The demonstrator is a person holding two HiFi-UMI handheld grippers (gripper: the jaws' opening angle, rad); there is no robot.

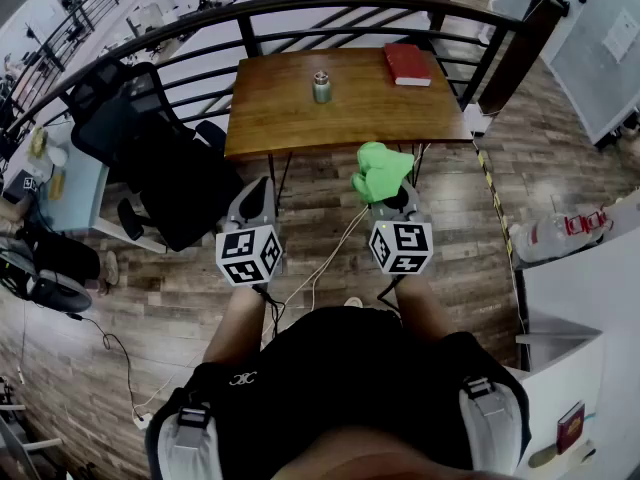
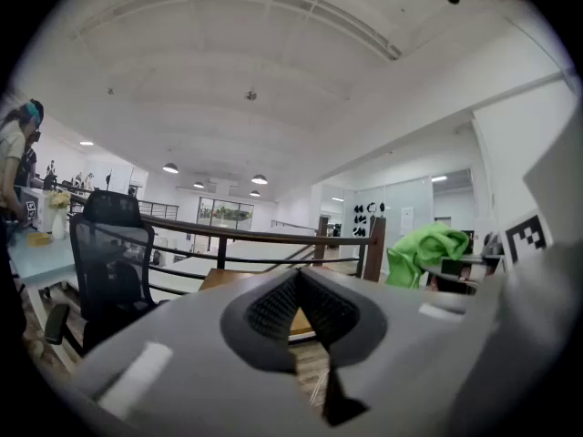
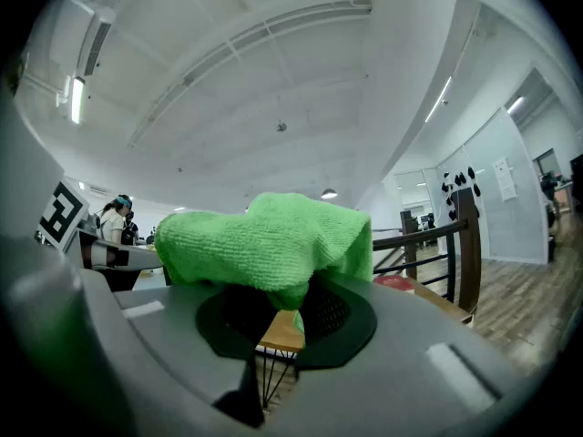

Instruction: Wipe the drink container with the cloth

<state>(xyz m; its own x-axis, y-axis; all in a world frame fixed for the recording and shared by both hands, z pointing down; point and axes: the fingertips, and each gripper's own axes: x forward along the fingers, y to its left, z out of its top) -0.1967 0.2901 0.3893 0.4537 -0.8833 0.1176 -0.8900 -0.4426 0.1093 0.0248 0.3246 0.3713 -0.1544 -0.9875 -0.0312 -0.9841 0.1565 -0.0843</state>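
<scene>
The drink container (image 1: pixel 321 86), a small grey-green cylinder, stands upright near the middle of the wooden table (image 1: pixel 280 118), well ahead of both grippers. A bright green cloth (image 1: pixel 380 168) is bunched in my right gripper (image 1: pixel 392 194), whose jaws are shut on it; in the right gripper view the cloth (image 3: pixel 264 239) drapes over the gripper (image 3: pixel 291 291) and hides the fingertips. My left gripper (image 1: pixel 262 184) is held level beside it, short of the table's near edge. Its jaws are shut with nothing between them, as the left gripper view (image 2: pixel 299 279) shows.
A red book (image 1: pixel 407 64) lies at the table's far right corner. A black office chair (image 1: pixel 150 158) stands left of the table. A dark metal railing (image 1: pixel 300 8) curves behind it. Cables (image 1: pixel 320 268) trail over the wooden floor. White cabinets (image 1: pixel 580 298) line the right.
</scene>
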